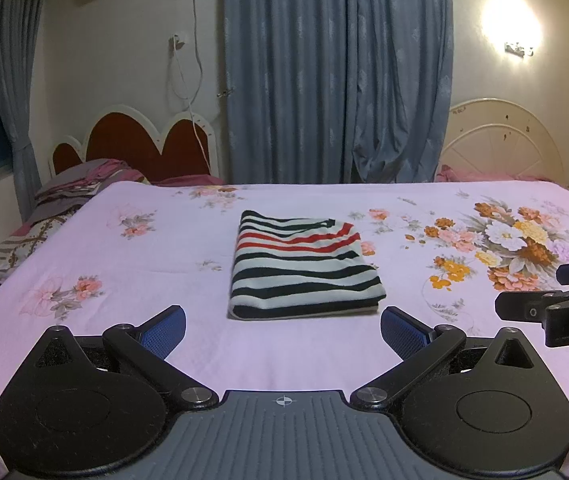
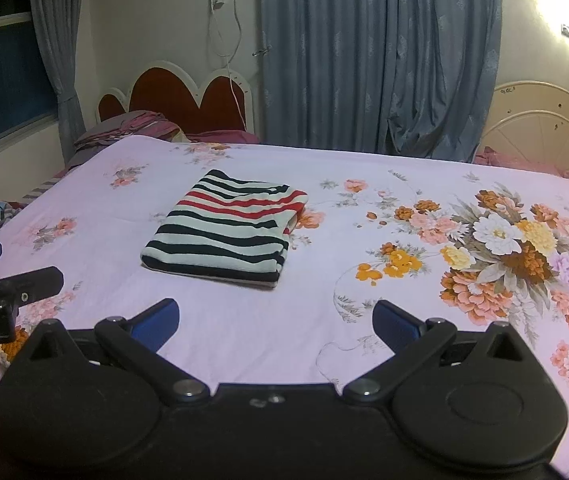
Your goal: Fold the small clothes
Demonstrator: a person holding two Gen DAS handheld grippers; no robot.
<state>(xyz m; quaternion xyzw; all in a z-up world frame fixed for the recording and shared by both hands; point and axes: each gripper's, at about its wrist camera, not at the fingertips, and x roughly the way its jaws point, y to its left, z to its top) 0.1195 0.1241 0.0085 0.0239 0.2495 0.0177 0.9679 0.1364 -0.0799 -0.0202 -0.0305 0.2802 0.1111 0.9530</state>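
I hold my left gripper and right gripper level above the bedsheet, jaws spread and empty, short of the folded striped shirt

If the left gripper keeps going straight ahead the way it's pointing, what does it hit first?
Probably the folded striped shirt: it lies dead ahead of the open left gripper on the floral bedsheet, nothing between them, though height above the sheet is unclear.

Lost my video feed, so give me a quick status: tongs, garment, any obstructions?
Left tongs open, empty, short of the garment. Right tongs open, empty. Striped shirt folded in a neat rectangle on the floral bedsheet. Nothing in the way.
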